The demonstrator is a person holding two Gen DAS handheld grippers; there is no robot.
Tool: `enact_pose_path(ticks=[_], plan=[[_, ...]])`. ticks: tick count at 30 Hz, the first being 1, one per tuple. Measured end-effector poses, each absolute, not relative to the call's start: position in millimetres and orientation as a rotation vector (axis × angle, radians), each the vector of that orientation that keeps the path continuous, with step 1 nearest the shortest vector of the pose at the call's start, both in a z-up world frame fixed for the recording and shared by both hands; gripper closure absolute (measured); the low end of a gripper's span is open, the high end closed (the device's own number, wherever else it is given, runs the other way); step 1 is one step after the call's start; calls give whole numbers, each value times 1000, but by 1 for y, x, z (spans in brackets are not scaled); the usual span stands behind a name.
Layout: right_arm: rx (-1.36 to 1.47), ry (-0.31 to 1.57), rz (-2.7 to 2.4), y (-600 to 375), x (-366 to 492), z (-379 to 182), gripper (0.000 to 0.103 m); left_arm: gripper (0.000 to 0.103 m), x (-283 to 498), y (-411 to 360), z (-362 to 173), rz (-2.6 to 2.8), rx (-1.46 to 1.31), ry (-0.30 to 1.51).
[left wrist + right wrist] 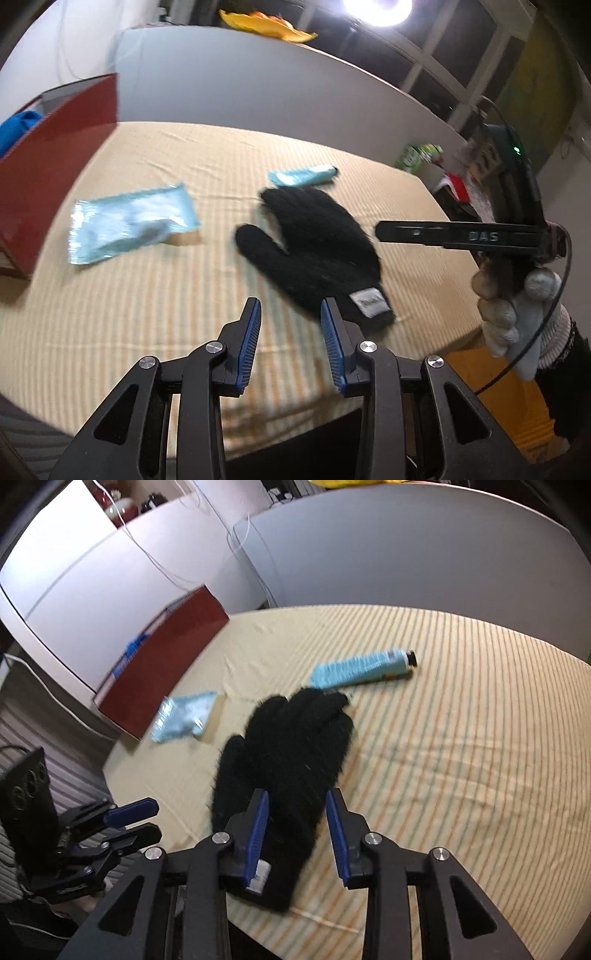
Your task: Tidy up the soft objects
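Observation:
A black fuzzy glove (317, 251) lies flat on the striped beige cloth, also in the right wrist view (288, 764). My left gripper (291, 312) is open and empty, just short of the glove's cuff, to its left. My right gripper (297, 805) is open, its jaws over the glove's cuff end, not closed on it. A light blue foil pouch (129, 225) lies to the left, and shows in the right wrist view (184, 716). A light blue tube (365, 668) lies beyond the glove's fingers, and shows in the left wrist view (303, 175).
A dark red open box (55, 155) stands at the table's left with something blue inside; it shows in the right wrist view (162, 664). White partition walls (369, 554) stand behind the table. The table's front edge is close below both grippers.

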State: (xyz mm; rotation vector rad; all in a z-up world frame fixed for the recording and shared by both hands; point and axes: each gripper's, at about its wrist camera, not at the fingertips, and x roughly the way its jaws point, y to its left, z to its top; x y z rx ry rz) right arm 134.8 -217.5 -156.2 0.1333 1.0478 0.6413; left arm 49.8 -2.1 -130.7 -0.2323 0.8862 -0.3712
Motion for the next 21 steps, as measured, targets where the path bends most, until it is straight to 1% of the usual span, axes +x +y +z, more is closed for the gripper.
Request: enact_pose_path(ticks=[3,7,9,10,11,12,13,16,21], plan=[[173,1033,674,-211,137,-150,73,71,48,10,-130,-346,-245,881],[162,1014,681,-198,137,-146,73,71,49,24,-128,-294,-190,870],[147,1012,661,-194,138,-146,69,71,53,35,-130,-293,-201,904],[145,1017,651,-194,139,-148,61,69,56,41,-131,-294,-234,916],[148,1023,639,-195,140,-150,57,65,57,43,-132,-301,-248,926],[151,1030,635,-196,141,-152,57,55,59,44,-134,-311,-260,936],[159,1044,632,-198,143,-155,57,47,61,44,-135,-319,-275,946],[201,1087,632,-206,147,-164,57,46,72,35,-141,-359,-307,972],[226,1100,611,-217,149,-170,57,46,90,15,-147,-392,-322,988]])
